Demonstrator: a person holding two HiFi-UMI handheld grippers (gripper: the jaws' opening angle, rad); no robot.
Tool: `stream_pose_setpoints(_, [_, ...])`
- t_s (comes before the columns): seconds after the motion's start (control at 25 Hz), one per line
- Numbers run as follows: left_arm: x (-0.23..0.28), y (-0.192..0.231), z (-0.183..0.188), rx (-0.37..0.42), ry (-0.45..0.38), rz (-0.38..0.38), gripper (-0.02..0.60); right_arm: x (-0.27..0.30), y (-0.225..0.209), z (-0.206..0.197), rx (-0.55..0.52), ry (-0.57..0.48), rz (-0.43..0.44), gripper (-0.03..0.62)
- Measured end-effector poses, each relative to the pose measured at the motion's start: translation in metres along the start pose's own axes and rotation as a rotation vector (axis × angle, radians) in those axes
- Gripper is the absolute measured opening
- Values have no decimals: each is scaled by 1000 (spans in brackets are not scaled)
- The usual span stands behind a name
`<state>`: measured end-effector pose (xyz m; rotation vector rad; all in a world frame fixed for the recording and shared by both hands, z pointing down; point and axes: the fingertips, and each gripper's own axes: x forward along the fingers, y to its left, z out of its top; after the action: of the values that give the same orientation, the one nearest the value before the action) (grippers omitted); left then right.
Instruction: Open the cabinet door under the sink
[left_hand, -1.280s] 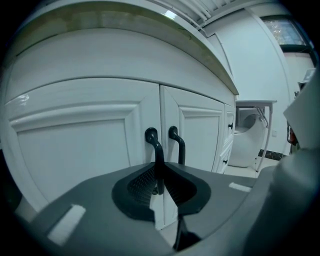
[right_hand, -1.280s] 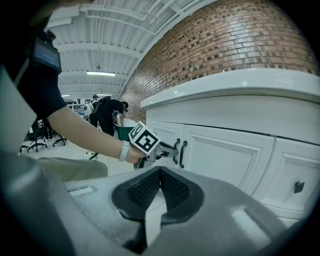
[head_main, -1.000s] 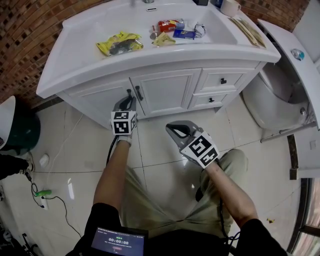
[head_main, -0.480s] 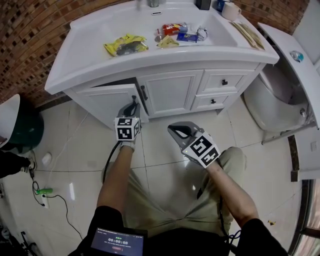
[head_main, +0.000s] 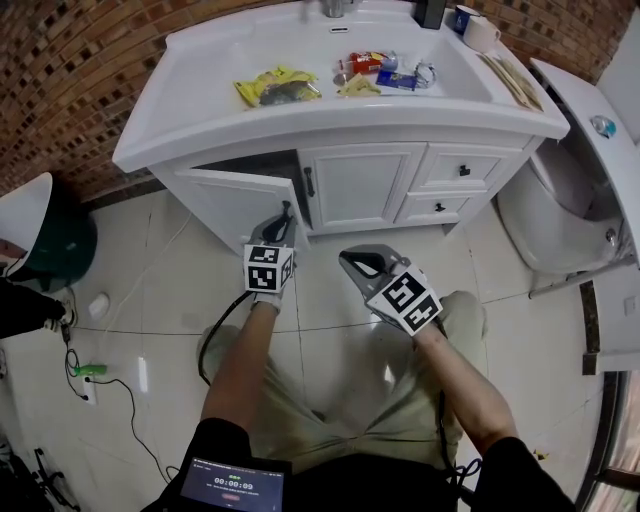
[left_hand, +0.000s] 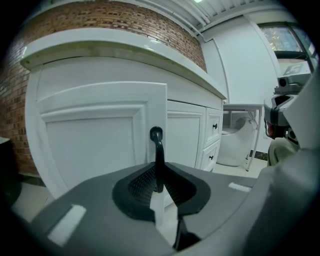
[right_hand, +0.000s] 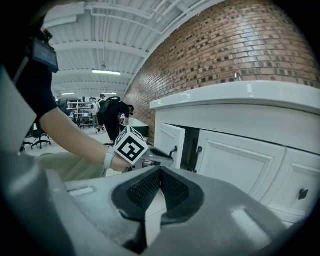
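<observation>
Under sink (head_main: 190, 125), left tool (left_hand: 159, 184) clamps handle (left_hand: 158, 150).

There were two grippers, the left gripper (head_main: 287, 212) and the right gripper (head_main: 346, 258), two cabinet doors, the ajar door (head_main: 235, 205) and the closed door (head_main: 365, 185), two black handles, the ajar door's handle (left_hand: 158, 155) and the closed door's handle (head_main: 309, 181), two drawers (head_main: 487, 165) (head_main: 422, 205), one toilet (head_main: 545, 215), one mug (head_main: 483, 30) and one green bin (head_main: 50, 255).
</observation>
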<state>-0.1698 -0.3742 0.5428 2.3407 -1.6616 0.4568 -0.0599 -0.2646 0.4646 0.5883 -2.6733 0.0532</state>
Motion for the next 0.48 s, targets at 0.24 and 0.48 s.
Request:
stream_pose_setpoints(0.24, [-16,-2,-7,-5,-9,4,58,10,12,7,-16,-1,18,-9])
stream_pose_setpoints(0.48, [-33,-2,-15,-14,-15,7,58,16,21,11,-17,-5,26,-9])
